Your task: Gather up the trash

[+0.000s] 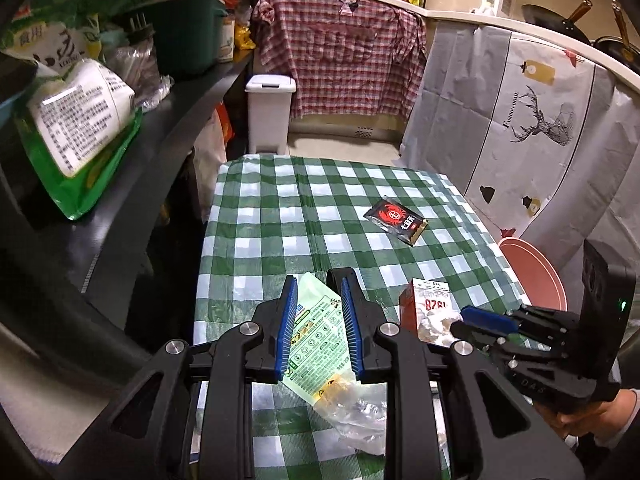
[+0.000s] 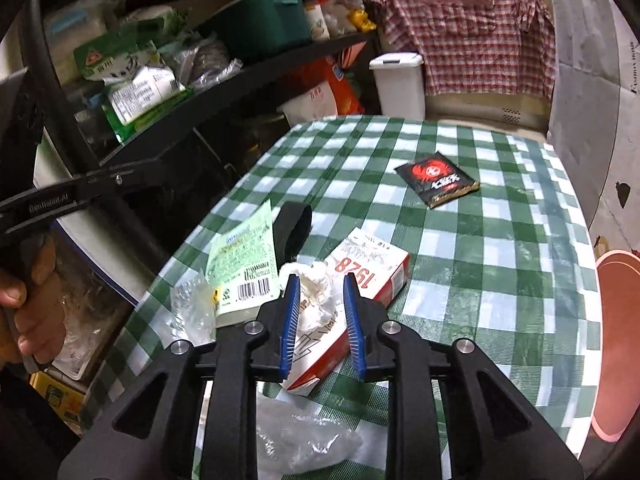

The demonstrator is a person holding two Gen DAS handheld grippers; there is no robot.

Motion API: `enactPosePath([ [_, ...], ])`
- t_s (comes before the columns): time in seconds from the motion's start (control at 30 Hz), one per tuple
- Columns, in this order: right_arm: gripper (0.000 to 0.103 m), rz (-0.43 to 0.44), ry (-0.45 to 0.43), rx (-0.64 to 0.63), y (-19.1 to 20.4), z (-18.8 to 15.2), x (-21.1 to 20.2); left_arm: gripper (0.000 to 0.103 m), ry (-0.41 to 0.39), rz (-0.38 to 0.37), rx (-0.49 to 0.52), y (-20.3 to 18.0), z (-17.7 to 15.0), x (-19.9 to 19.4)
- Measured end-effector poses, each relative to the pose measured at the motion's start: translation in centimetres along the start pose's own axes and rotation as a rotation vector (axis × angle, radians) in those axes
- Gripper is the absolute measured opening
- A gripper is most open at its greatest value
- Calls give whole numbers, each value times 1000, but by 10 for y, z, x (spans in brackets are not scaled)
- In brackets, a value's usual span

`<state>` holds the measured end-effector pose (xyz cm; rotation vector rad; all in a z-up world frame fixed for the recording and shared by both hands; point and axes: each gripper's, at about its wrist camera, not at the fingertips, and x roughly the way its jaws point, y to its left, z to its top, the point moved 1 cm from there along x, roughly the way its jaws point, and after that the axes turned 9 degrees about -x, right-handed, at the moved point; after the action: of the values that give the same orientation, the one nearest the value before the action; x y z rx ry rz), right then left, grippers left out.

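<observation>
checked tablecloth [image 2: 480, 260], barcode only rightward

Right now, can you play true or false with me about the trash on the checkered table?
1. The black packet with the red emblem lies flat on the green and white checkered tablecloth. True.
2. The white lidded bin sits on top of the table. False: it stands on the floor beyond the table's far end.
3. The left gripper has the pale green printed wrapper between its fingers. True.
4. The red and white carton marked 1928 stands upright. False: it lies on its side.
5. Crumpled white tissue sits between the right gripper fingers. True.
</observation>
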<state>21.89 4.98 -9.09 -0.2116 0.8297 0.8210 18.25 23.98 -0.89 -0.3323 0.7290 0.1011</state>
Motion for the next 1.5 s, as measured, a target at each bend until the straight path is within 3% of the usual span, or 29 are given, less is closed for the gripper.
enactPosePath([
  [0.1, 24, 13, 14, -16, 1, -2, 5, 23, 20, -8, -14, -1, 0, 12],
  [0.2, 10, 10, 22, -34, 2, -3, 6, 23, 42, -10, -14, -4, -1, 26],
  [0.27, 8, 15, 15, -36, 2, -2, 4, 23, 61, -10, -13, -9, -2, 38],
  [0.67, 7, 21, -24, -23, -18, -6, -24, 24, 162, 39, -4, -28, -1, 110],
  [0.87, 7, 19, -41, -14, -25, -6, -34, 29, 209, 61, 4, -31, -5, 132],
  [1.07, 7, 16, -41, -13, -28, -7, -36, 30, 227, 88, 51, -39, -9, 138],
  [1.17, 7, 13, -45, -15, -29, -7, -37, 24, 217, 88, 48, -38, -6, 134],
  [1.5, 7, -38, -91, 6, -35, -5, -60, 23, 109, 39, 31, -48, 9, 91],
])
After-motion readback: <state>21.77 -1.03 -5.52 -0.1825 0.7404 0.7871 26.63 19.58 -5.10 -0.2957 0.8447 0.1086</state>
